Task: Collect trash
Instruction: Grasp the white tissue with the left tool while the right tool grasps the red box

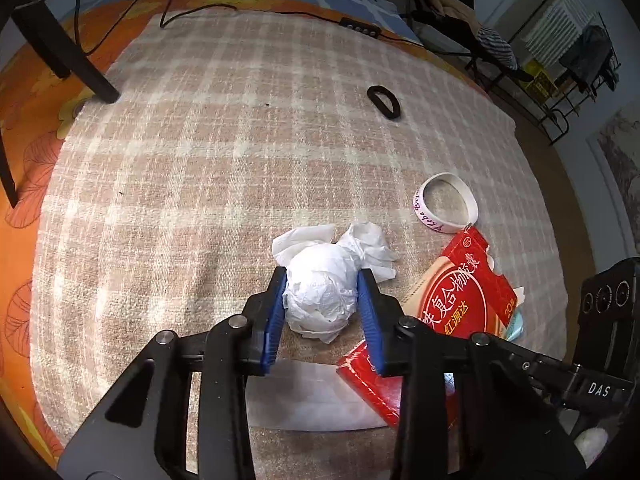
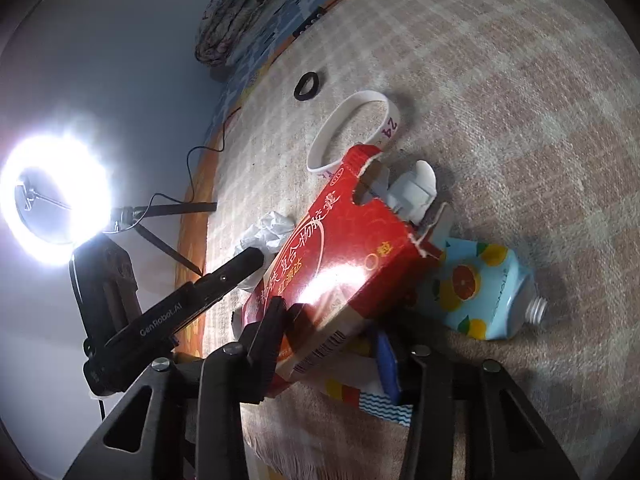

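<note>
On the bed's checked blanket (image 1: 240,152), the left gripper (image 1: 322,280) pinches a crumpled tissue ball (image 1: 320,288). The right gripper (image 2: 332,320) clamps the red box (image 2: 340,248). A ring light (image 2: 52,196) glares nearby.

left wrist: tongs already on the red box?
No, the left tongs bracket the crumpled tissue ball; the red box lies beside them.

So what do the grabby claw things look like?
Both are black, with silver bolts at the joints. The left gripper has bright blue pads inside its fingers, and the right gripper shows a blue pad too. White letters on their bodies say "DAS" and "GenRobot.AI".
</note>
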`<state>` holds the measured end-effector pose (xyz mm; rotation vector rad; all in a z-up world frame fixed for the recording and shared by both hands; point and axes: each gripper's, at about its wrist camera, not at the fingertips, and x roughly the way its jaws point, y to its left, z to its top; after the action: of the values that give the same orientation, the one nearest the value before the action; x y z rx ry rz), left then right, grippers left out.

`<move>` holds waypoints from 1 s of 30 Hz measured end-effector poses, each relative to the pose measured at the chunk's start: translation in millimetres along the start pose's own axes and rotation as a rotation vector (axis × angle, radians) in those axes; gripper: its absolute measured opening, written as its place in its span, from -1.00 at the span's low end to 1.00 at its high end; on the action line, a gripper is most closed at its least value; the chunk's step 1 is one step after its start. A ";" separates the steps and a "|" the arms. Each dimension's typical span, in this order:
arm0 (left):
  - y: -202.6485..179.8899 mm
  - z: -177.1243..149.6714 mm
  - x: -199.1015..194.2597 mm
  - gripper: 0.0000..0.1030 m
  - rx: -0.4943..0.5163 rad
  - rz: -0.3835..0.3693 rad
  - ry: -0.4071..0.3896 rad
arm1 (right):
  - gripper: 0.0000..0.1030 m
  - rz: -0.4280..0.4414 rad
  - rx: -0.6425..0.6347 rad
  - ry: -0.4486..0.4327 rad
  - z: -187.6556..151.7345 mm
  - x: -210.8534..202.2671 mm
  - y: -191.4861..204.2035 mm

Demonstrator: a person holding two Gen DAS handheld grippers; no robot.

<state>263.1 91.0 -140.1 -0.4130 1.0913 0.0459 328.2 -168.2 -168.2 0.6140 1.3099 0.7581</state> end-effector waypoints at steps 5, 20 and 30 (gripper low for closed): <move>-4.7 -0.7 -1.9 -0.44 0.000 -0.003 -0.008 | -0.35 0.018 -0.016 -0.028 -0.8 -5.8 4.1; 5.0 -11.8 -51.0 -0.49 0.011 0.030 -0.098 | -0.70 0.002 -0.218 -0.125 -7.1 -46.9 52.2; 4.3 -39.5 -92.4 -0.49 0.034 0.021 -0.146 | -0.70 -0.010 -0.316 -0.095 -30.6 -67.6 73.1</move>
<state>185.2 96.5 -76.7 -0.3619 0.9511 0.0746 281.6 -176.4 -75.3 0.3840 1.0768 0.8947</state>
